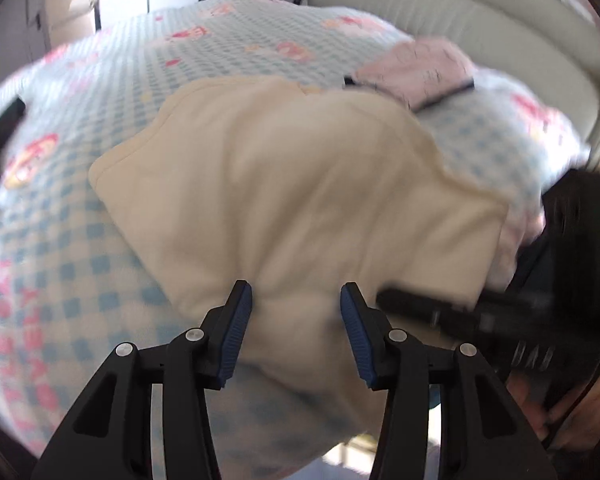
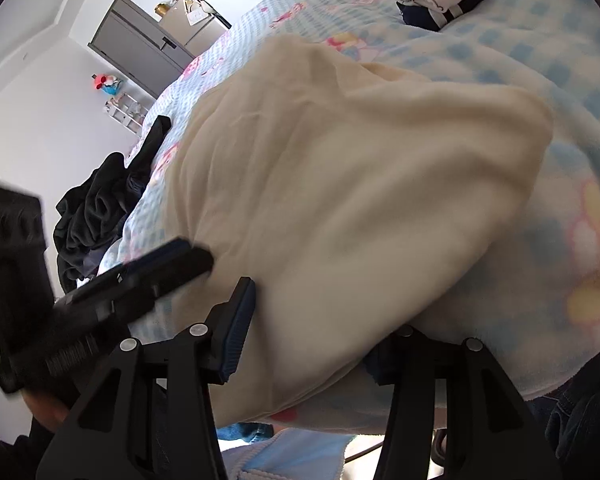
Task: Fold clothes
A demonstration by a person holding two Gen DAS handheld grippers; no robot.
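Both jaws half open, nothing held: left gripper (image 1: 296, 312) and right gripper (image 2: 312, 320) over cream garment (image 1: 284, 184). Release clean, smooth fold flat on bed (image 1: 100, 92).

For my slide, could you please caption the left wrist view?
Open left gripper over a folded cream garment on a checked blanket.

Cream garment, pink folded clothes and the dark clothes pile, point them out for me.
cream garment (image 1: 292, 184): left wrist view, middle of its top surface
pink folded clothes (image 1: 416, 68): left wrist view, top face
dark clothes pile (image 2: 96, 204): right wrist view, centre of the heap
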